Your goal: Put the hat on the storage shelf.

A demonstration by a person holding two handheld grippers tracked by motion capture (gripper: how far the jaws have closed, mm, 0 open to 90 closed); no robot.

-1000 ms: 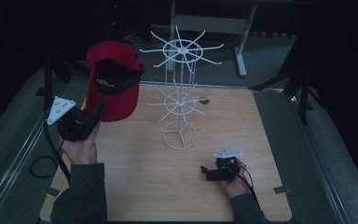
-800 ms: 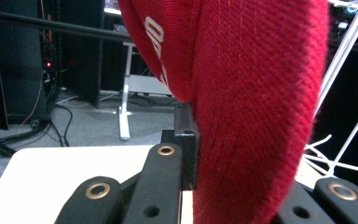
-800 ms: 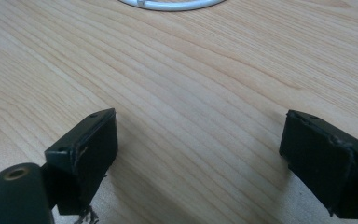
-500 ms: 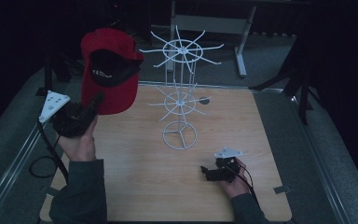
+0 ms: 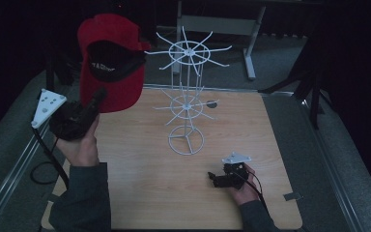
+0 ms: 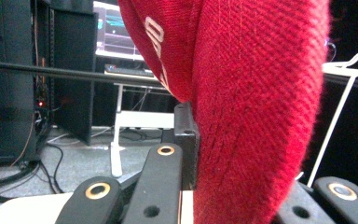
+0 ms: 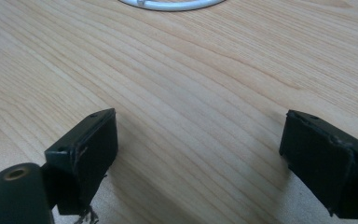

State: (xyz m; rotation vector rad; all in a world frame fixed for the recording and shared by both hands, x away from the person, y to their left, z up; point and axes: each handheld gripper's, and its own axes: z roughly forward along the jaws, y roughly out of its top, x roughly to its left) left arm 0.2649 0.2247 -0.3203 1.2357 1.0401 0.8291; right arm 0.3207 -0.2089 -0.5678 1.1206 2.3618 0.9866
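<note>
A red cap [image 5: 108, 63] with a dark inside and white lettering hangs in the air at the left, above the table's edge. My left gripper [image 5: 96, 99] is shut on its lower rim. In the left gripper view the red cloth [image 6: 261, 93] runs down between the jaws, with one black finger [image 6: 186, 135] pressed against it. A white wire rack [image 5: 187, 104] with two tiers of spokes stands mid-table, to the right of the cap. My right gripper [image 5: 215, 178] rests low on the wood near the front, open, with bare tabletop between its jaws [image 7: 198, 158].
The wooden tabletop [image 5: 140, 193] has grey padding around it. The rack's ring base [image 7: 168, 4] lies just ahead of the right gripper. A small dark disc [image 5: 211, 103] sits behind the rack. A grey metal frame [image 5: 251, 48] stands beyond the table.
My left gripper has lifted the cap higher and slightly to the left. The right gripper has stayed still on the table.
</note>
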